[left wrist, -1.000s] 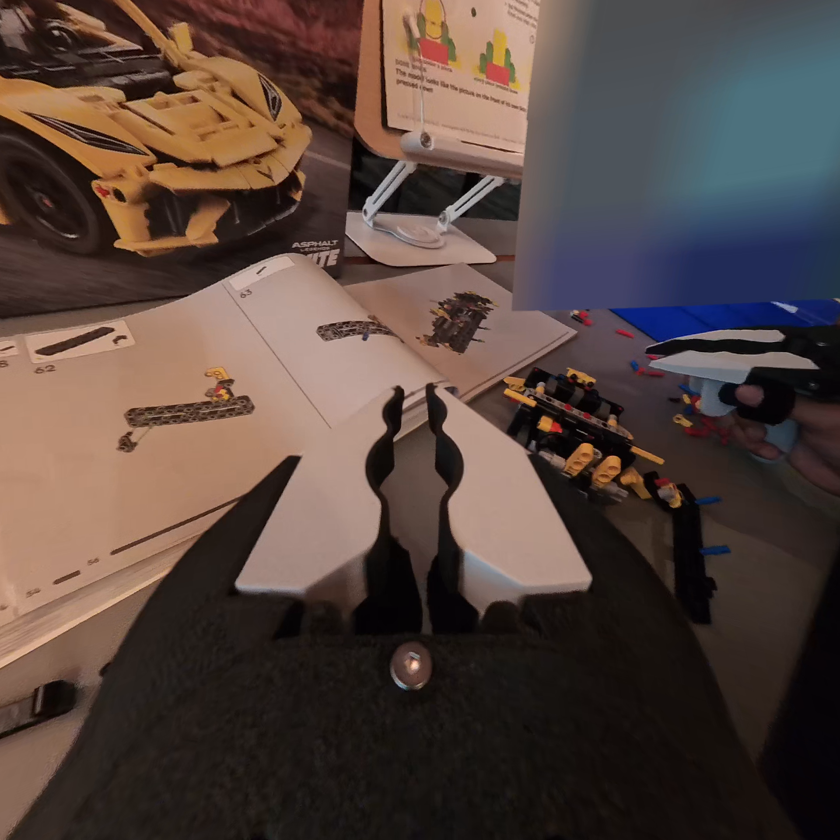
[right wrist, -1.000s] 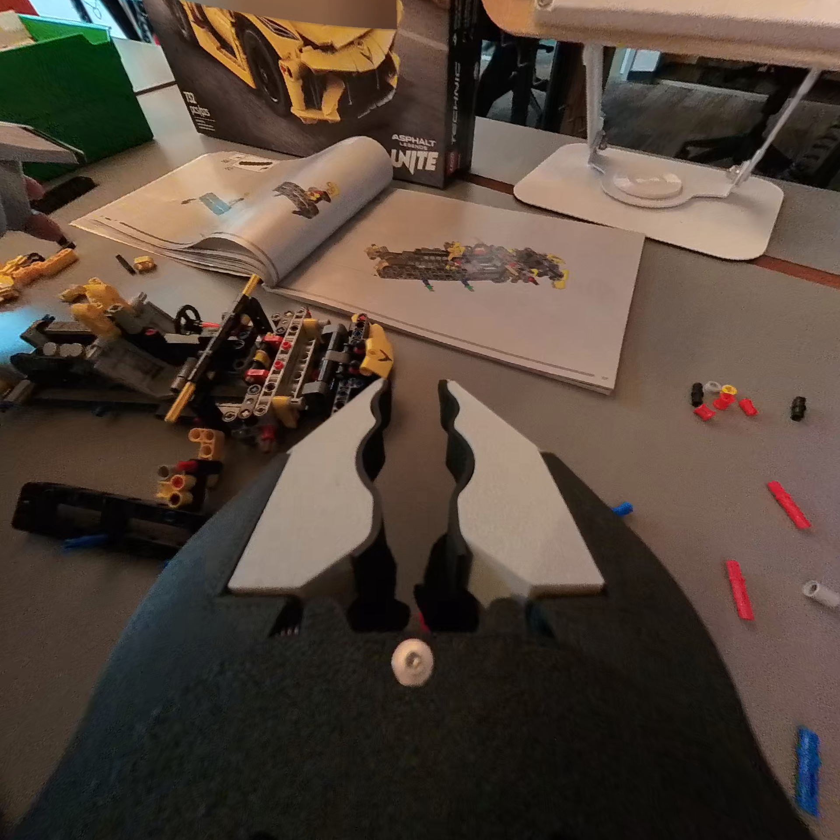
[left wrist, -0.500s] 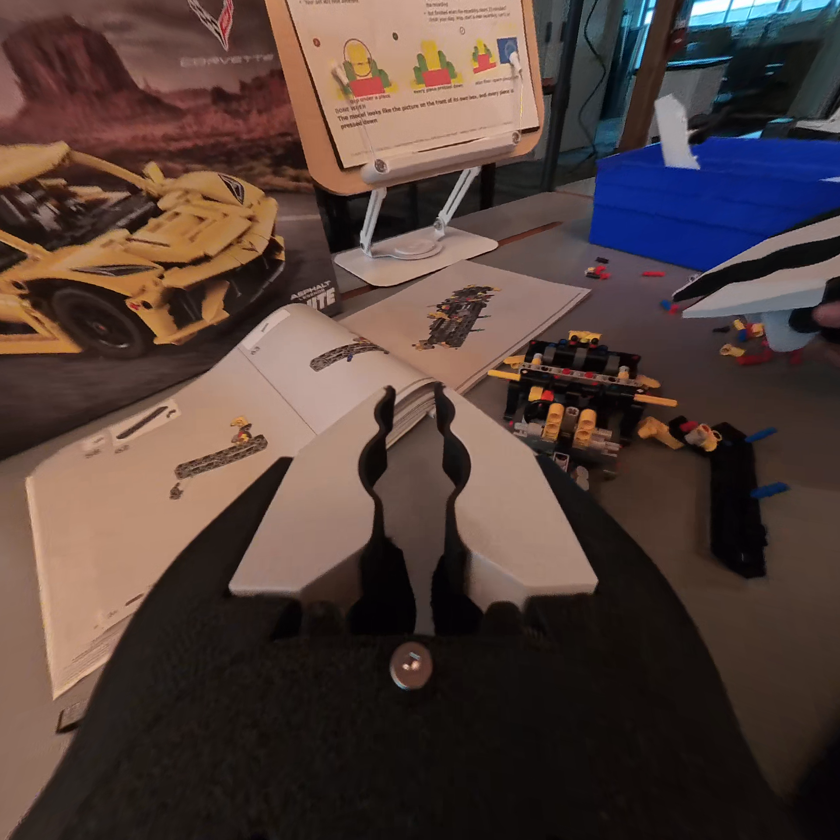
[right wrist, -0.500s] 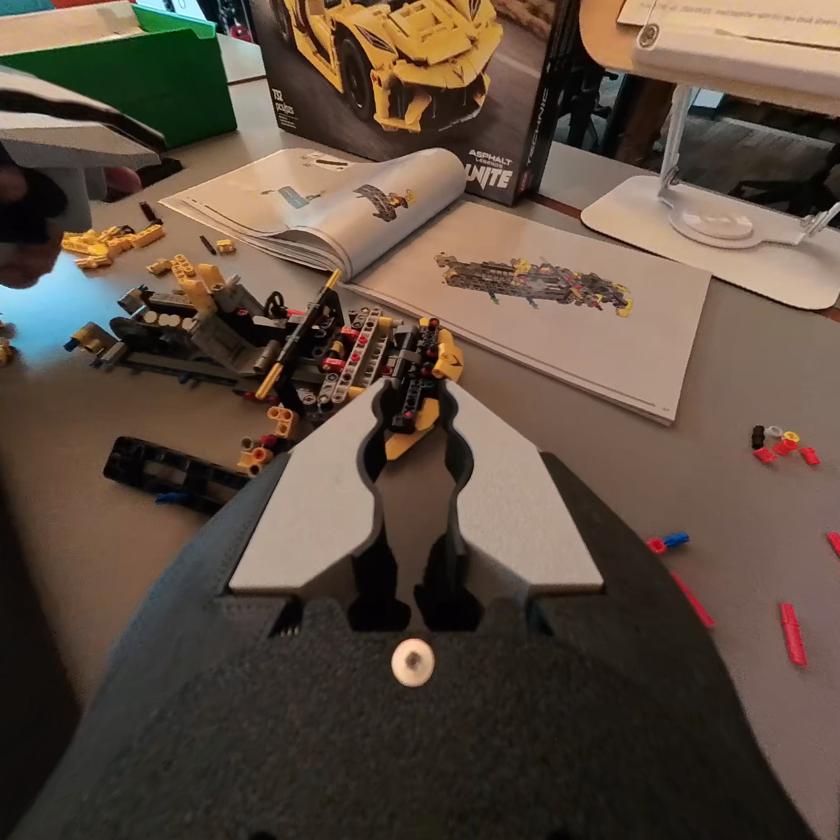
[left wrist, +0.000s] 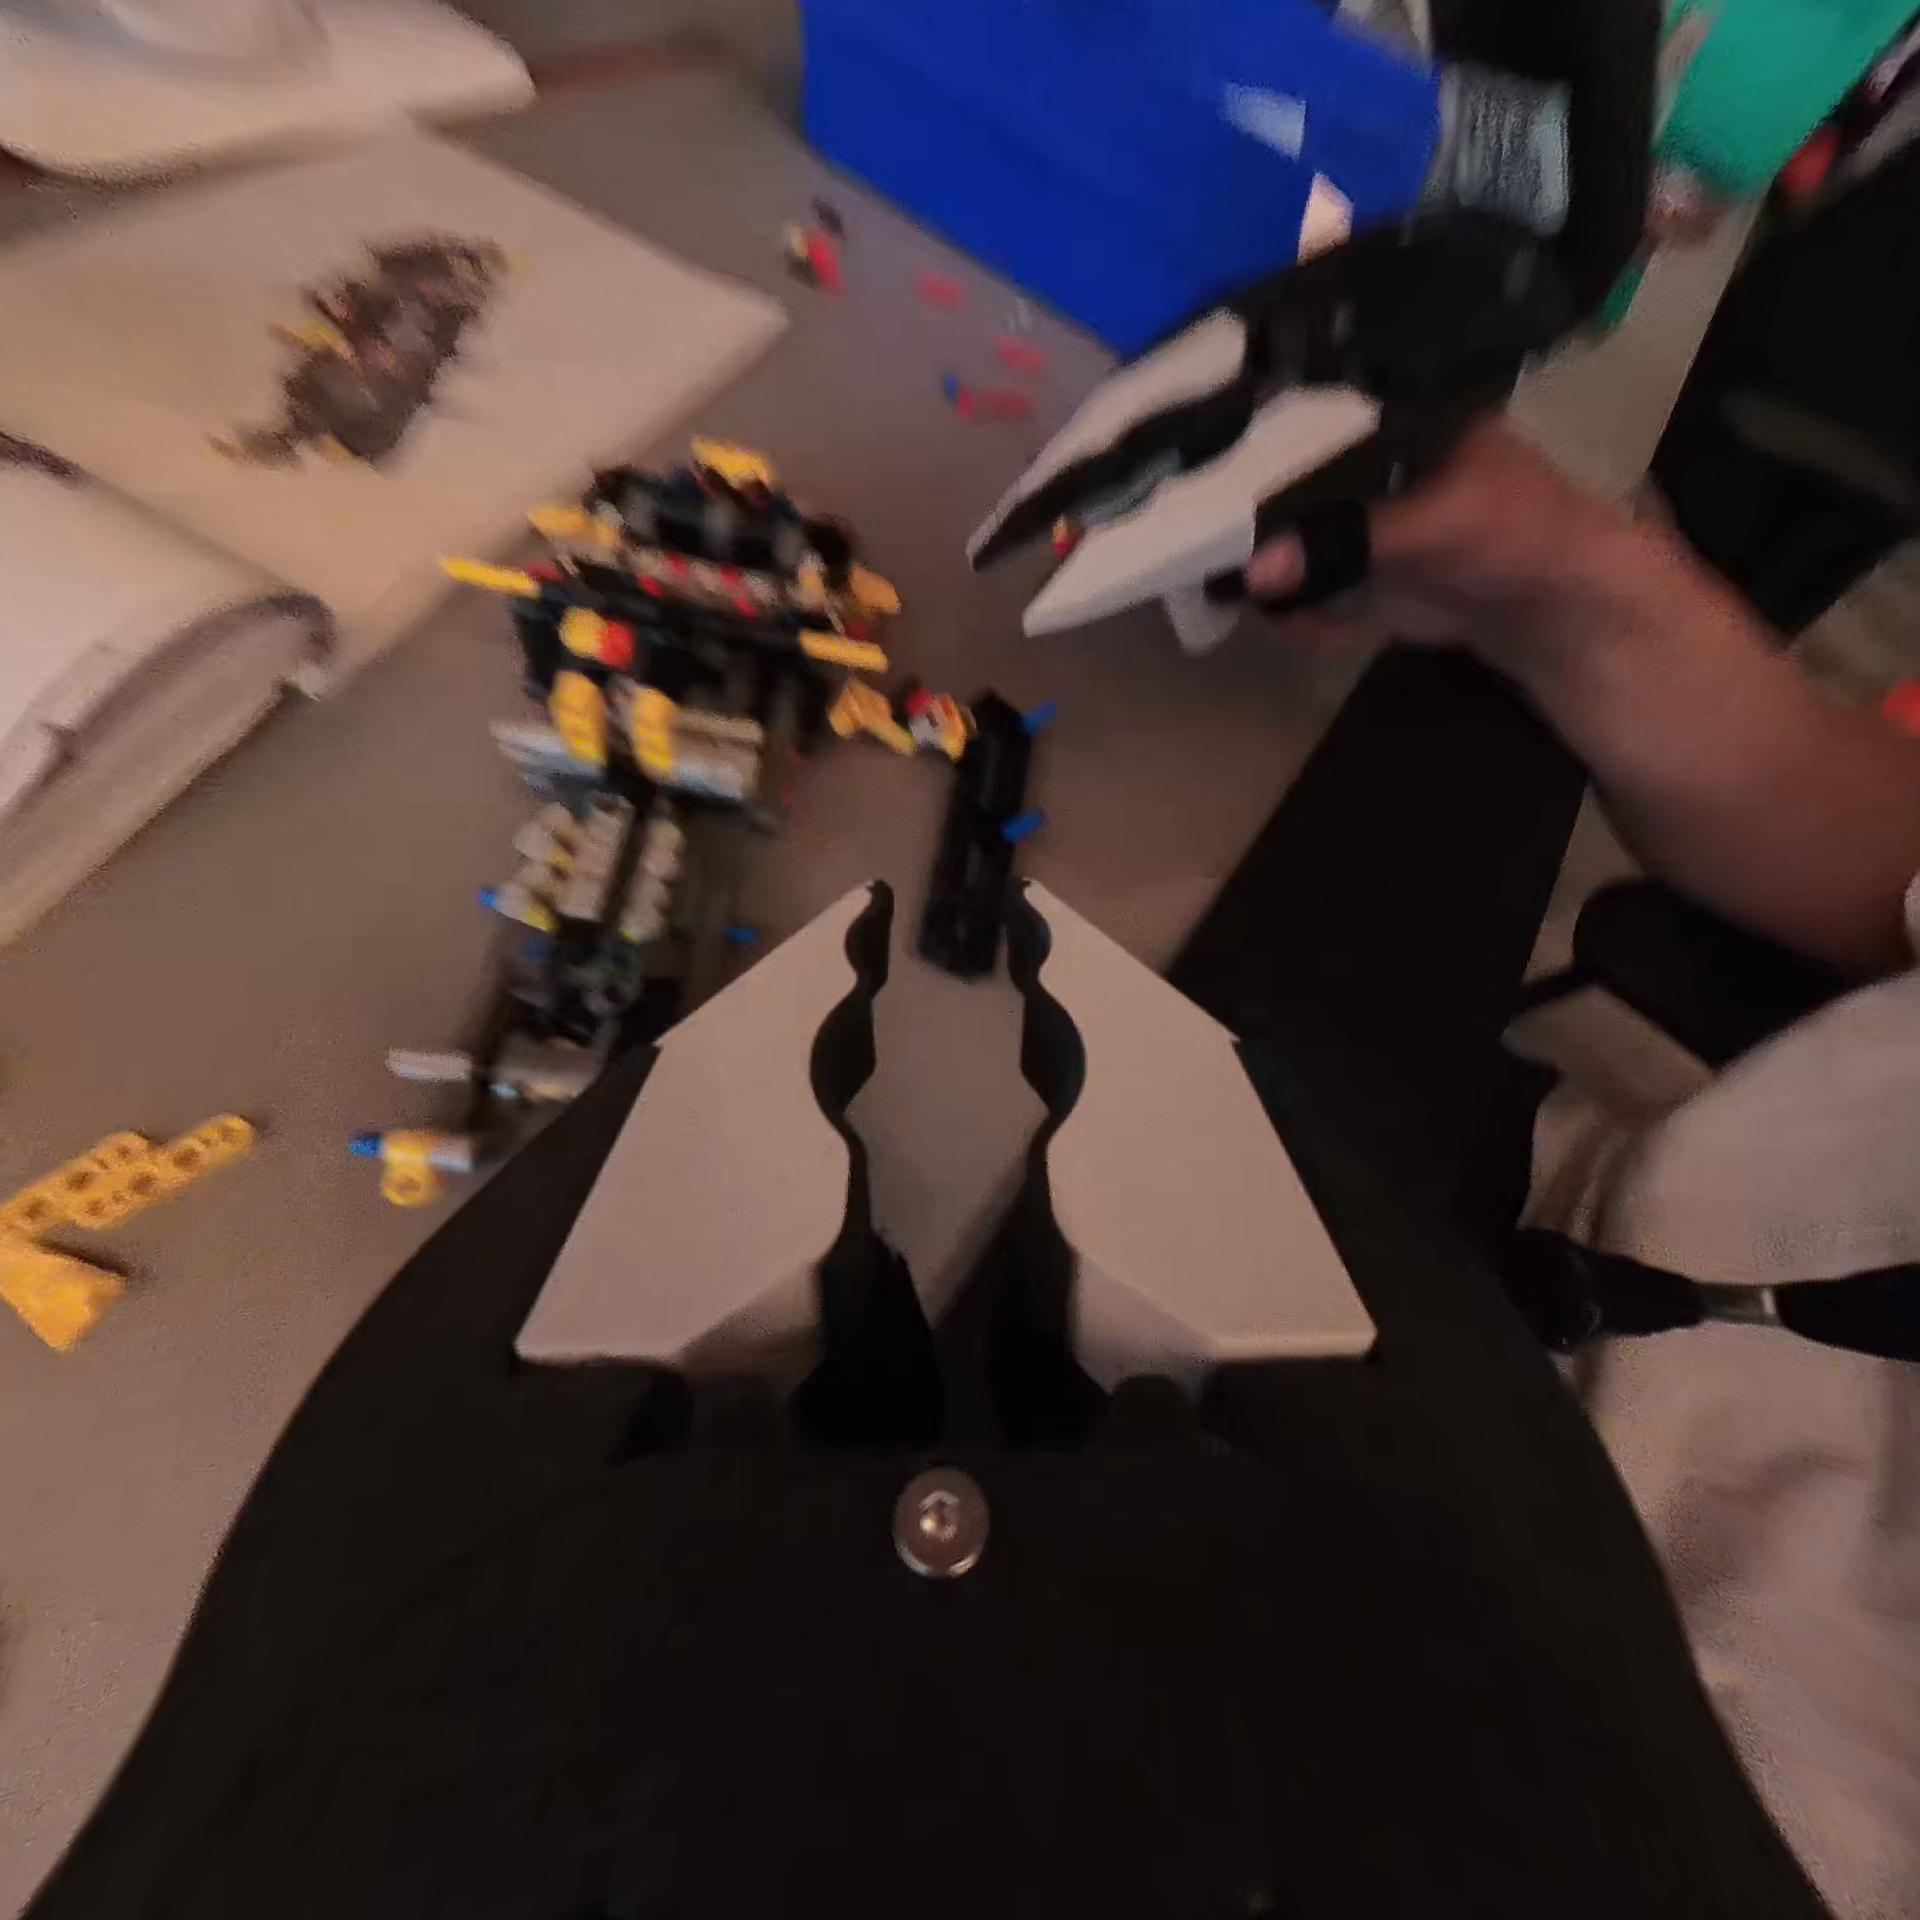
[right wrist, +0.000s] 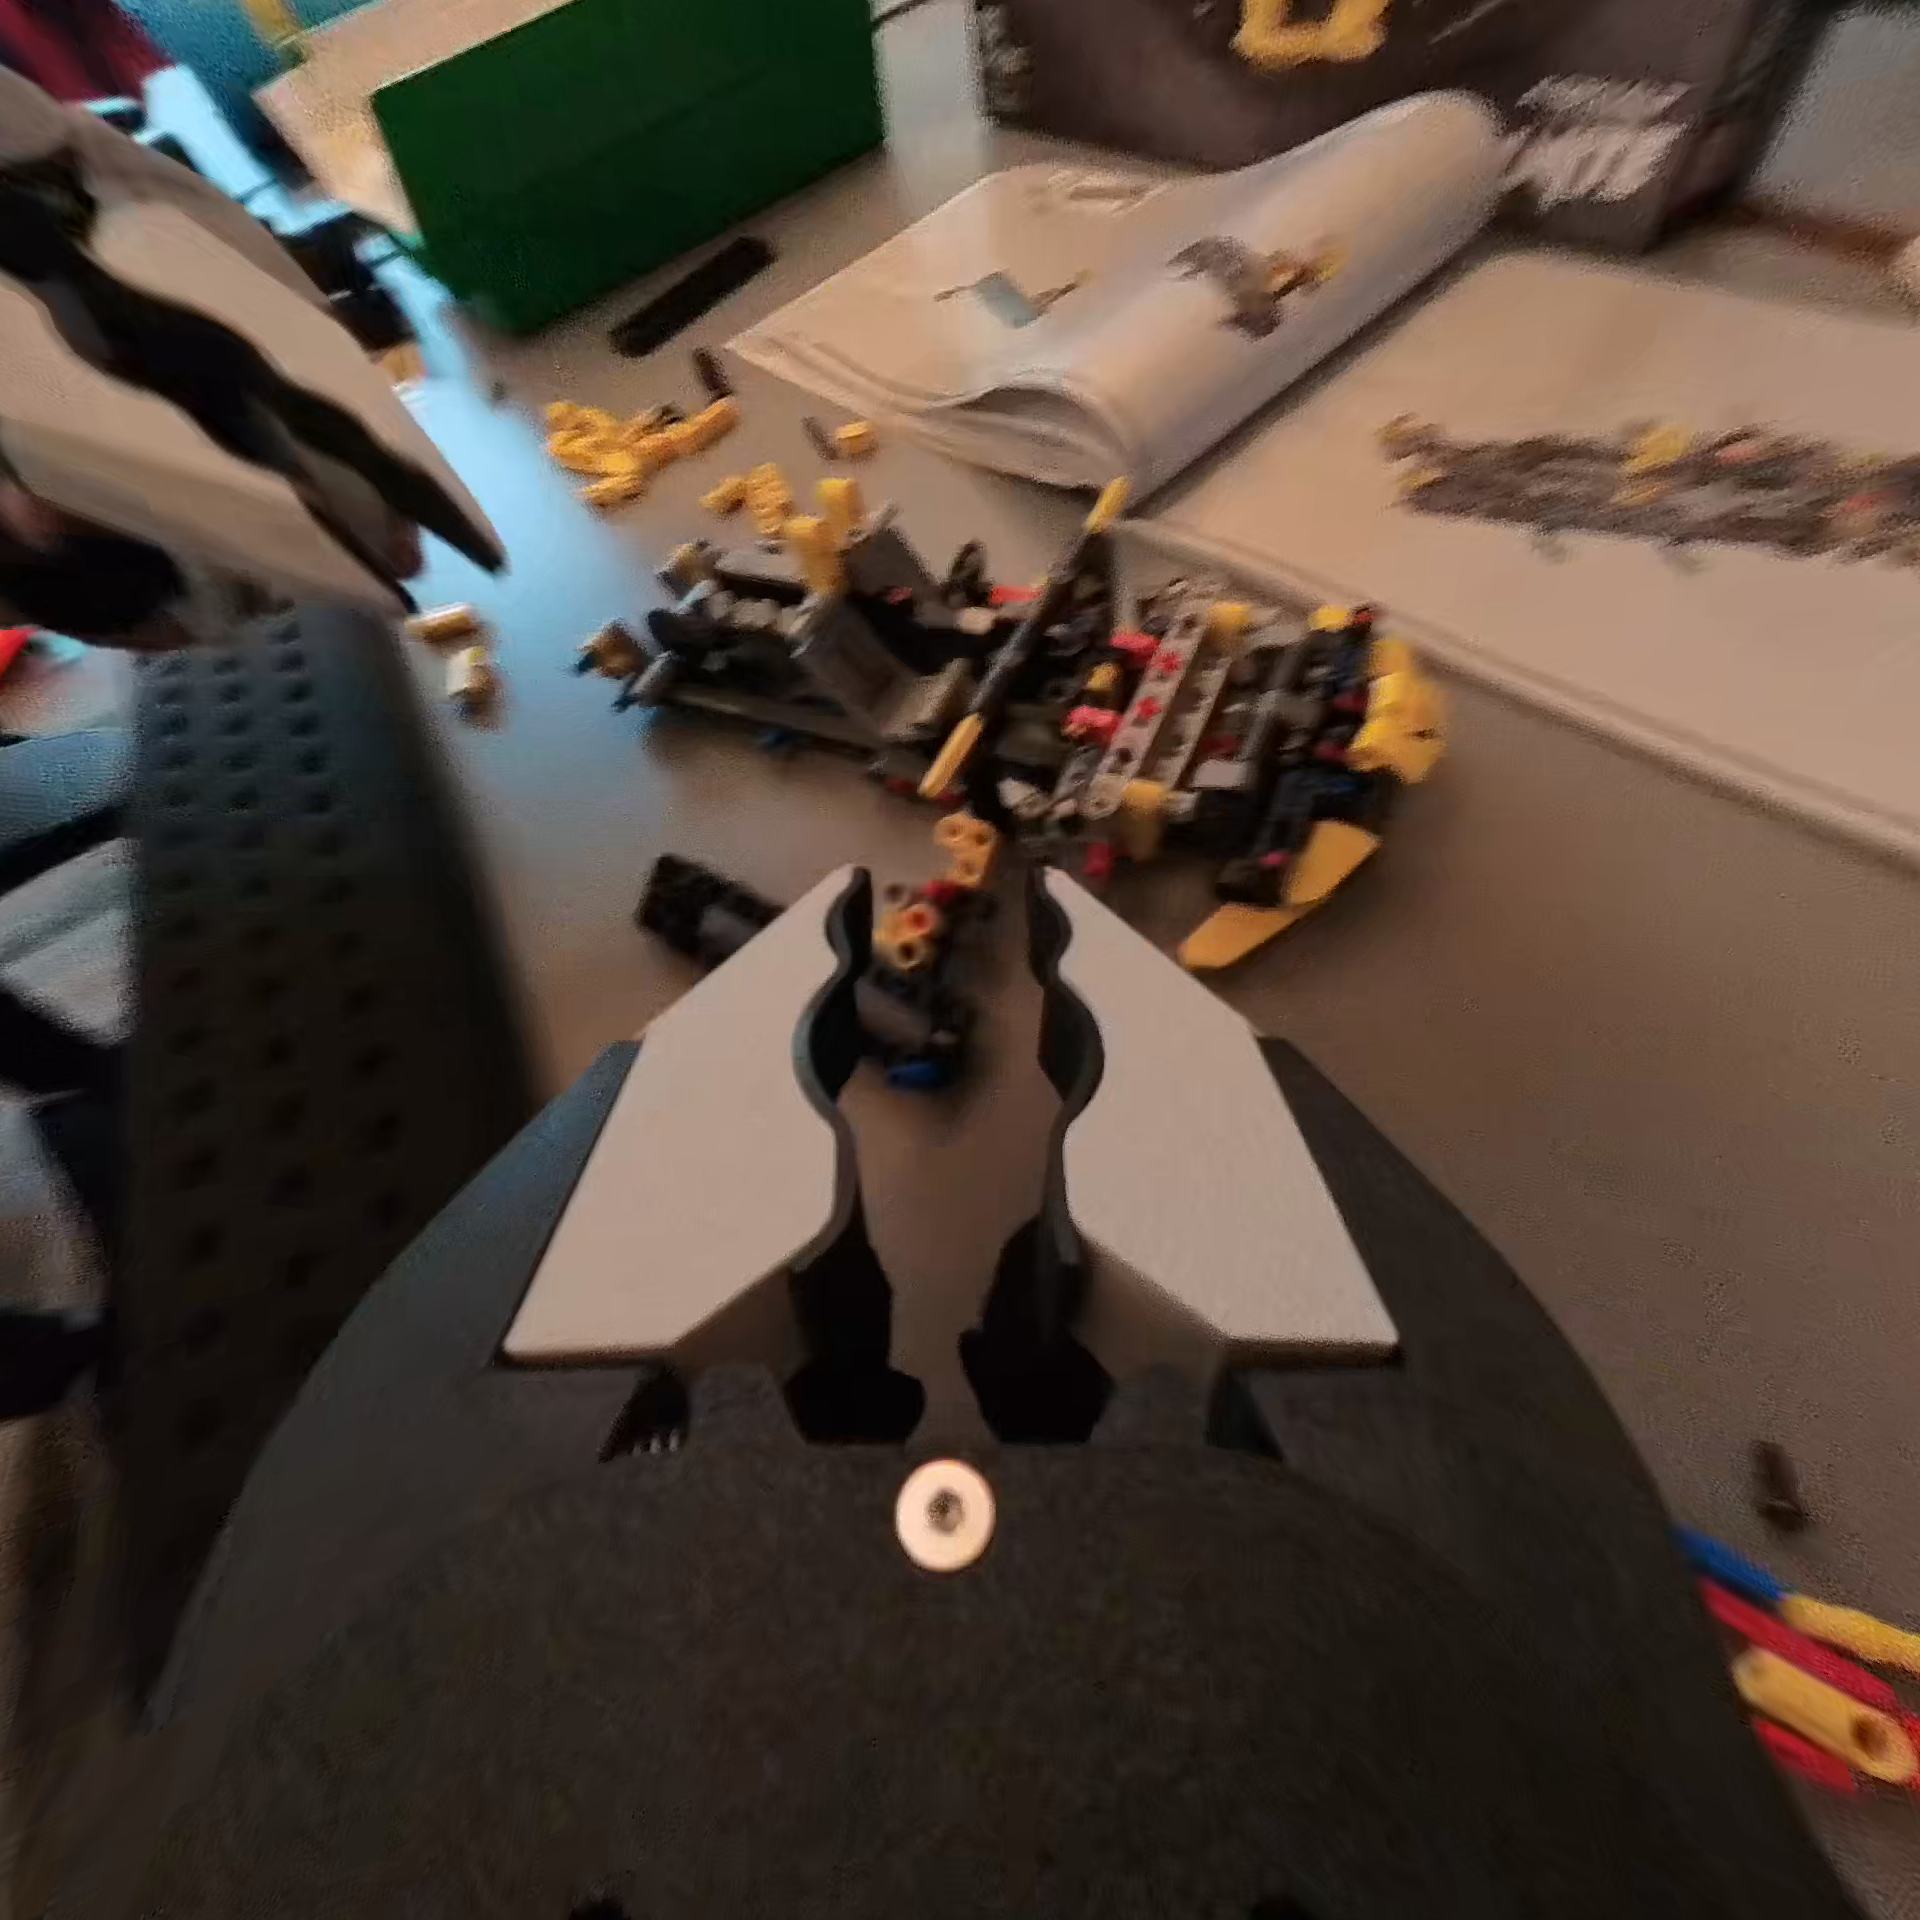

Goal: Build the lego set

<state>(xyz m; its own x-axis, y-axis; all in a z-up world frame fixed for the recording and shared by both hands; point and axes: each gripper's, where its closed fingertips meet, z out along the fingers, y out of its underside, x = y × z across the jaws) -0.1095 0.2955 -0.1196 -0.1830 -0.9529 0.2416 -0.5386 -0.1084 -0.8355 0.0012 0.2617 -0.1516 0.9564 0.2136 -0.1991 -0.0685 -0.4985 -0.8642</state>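
The partly built black and yellow chassis lies on the grey table and also shows in the right wrist view. A long black beam with blue pins lies just ahead of my left gripper, which is open and empty. My right gripper is open and empty above a small yellow and red subassembly at the end of the black beam. The right gripper hovers to the right of the chassis, held by a hand. The left gripper shows at upper left. Both views are blurred.
The open instruction booklet lies behind the chassis. A blue bin stands at the back right, a green bin and the set's box at the back. Loose yellow beams and loose pins lie about. A black perforated chair back is at the left.
Both grippers have swung down and in toward the chassis. The left now points at the black beam; the right has moved closer, over the small subassembly. Both stay open.
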